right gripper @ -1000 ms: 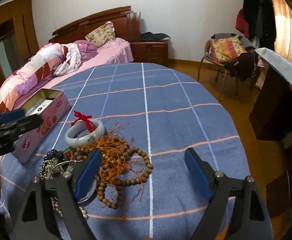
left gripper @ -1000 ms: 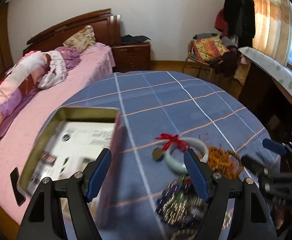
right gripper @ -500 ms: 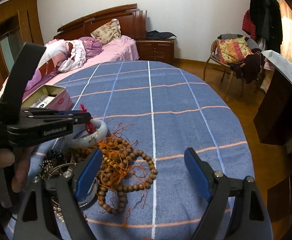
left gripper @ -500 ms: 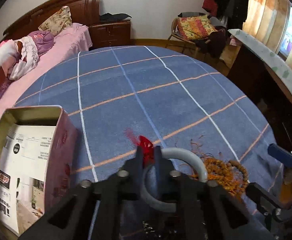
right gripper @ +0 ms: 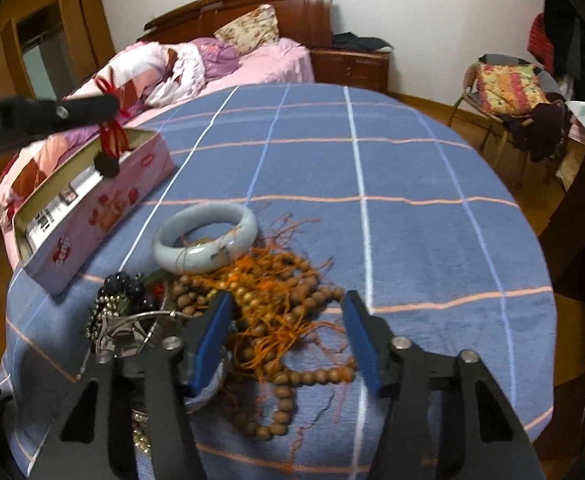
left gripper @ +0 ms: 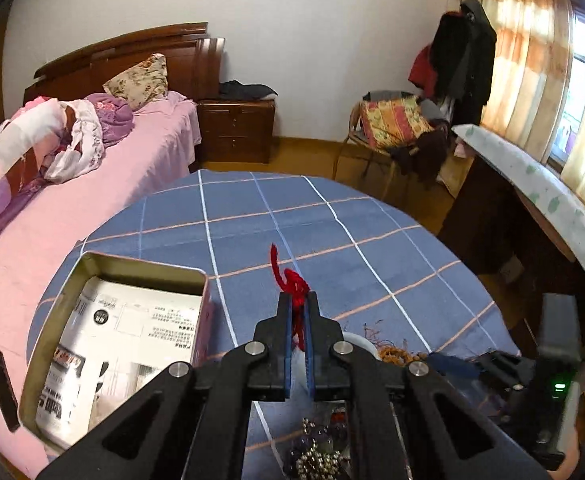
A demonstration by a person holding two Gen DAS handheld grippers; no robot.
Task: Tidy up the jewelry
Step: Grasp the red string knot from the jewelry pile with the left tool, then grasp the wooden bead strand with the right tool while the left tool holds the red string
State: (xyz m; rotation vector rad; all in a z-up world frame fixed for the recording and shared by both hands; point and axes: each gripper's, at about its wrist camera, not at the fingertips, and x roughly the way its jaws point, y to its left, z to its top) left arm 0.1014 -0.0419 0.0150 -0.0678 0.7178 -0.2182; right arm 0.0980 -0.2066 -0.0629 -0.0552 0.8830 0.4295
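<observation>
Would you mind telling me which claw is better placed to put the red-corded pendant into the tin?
Left. The left claw is shut on the red-corded pendant, which hangs over the open tin. The right claw is open and empty, low over the wooden beads.

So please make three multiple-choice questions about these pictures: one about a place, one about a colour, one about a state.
1. Where does the open pink metal tin stand?
A. at the blue checked tablecloth's edge nearest the bed
B. on the chair
C. on the floor

2. What colour is the cord of the dark pendant that the left claw carries?
A. green
B. red
C. white

3. In what state is the right claw?
A. shut on the pale jade bangle
B. shut on the brown wooden bead string
C. open above the beads

Answers: 1 A, the tin sits on the cloth, bed behind; 2 B, red cord shows between the pads; 3 C, its jaws are apart, holding nothing.
</observation>
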